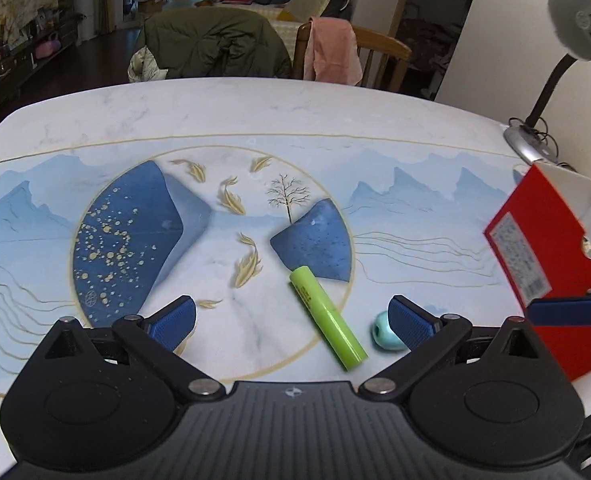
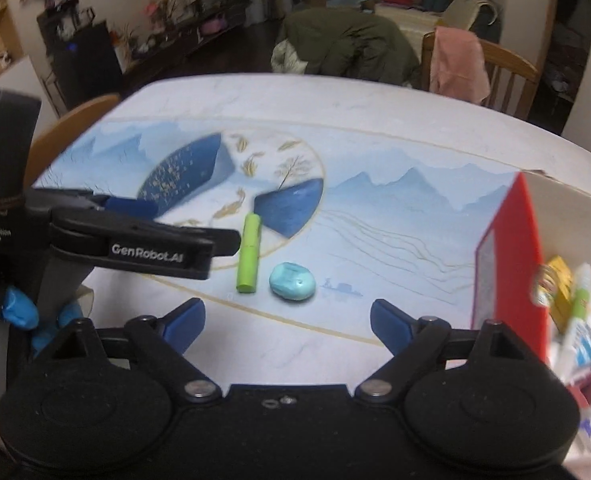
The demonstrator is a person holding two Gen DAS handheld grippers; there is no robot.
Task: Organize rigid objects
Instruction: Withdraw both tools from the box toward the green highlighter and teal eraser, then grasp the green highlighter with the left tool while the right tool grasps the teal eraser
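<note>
A lime-green cylinder (image 1: 327, 316) lies on the patterned table between the pads of my left gripper (image 1: 291, 308), which hangs wide open just above it without touching. A teal oval piece (image 1: 385, 336) rests beside the cylinder, half hidden behind the right pad. In the right wrist view the green cylinder (image 2: 249, 254) and the teal piece (image 2: 292, 281) lie side by side just ahead of my right gripper (image 2: 287, 308), open and empty. A red box (image 2: 511, 264) stands open at the right, with a yellow item (image 2: 555, 284) and a white-green tube (image 2: 579, 308) inside.
The red box (image 1: 547, 264) stands close to the right of both grippers. A desk lamp (image 1: 535, 136) stands at the table's far right corner. Chairs draped with a green coat (image 1: 211, 48) and a pink cloth (image 1: 331, 52) line the far edge.
</note>
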